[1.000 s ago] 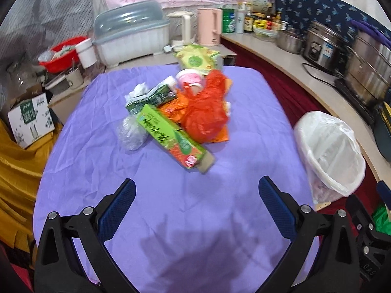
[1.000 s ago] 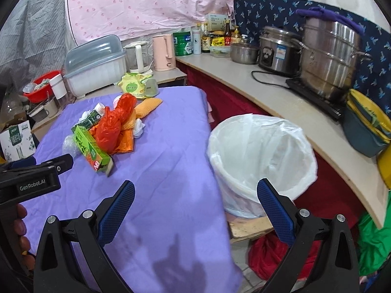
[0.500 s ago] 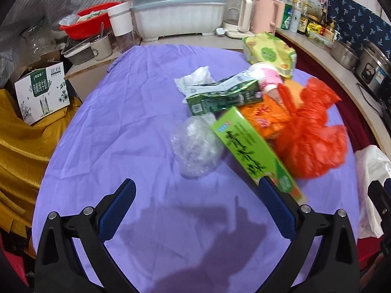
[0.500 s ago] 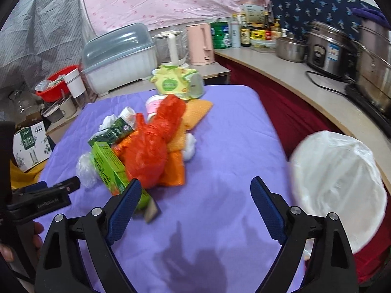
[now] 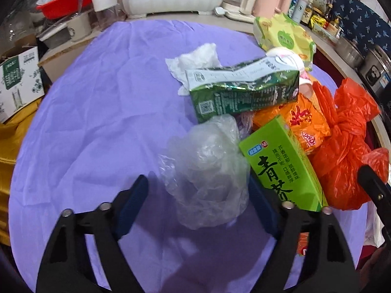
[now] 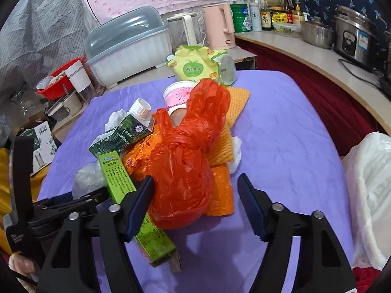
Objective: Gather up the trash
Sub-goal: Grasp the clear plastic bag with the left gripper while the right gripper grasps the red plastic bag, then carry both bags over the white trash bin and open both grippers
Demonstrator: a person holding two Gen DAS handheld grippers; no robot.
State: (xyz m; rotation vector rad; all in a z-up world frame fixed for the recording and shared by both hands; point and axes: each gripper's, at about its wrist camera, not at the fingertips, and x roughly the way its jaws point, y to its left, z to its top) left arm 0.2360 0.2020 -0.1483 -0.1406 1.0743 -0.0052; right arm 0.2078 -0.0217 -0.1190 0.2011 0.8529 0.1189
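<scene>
While left gripper (image 5: 198, 190) brackets clear bag (image 5: 207, 171), seemingly unclamped, right gripper (image 6: 195, 190) wide.

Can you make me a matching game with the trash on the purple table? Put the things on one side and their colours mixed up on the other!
Things:
1. knotted plastic bag
2. crumpled plastic wrap
3. long box with writing
4. paper cup

Colours:
A. see-through
B. pink and white
C. red-orange
D. bright green

Pairs: 1-C, 2-A, 3-D, 4-B
</scene>
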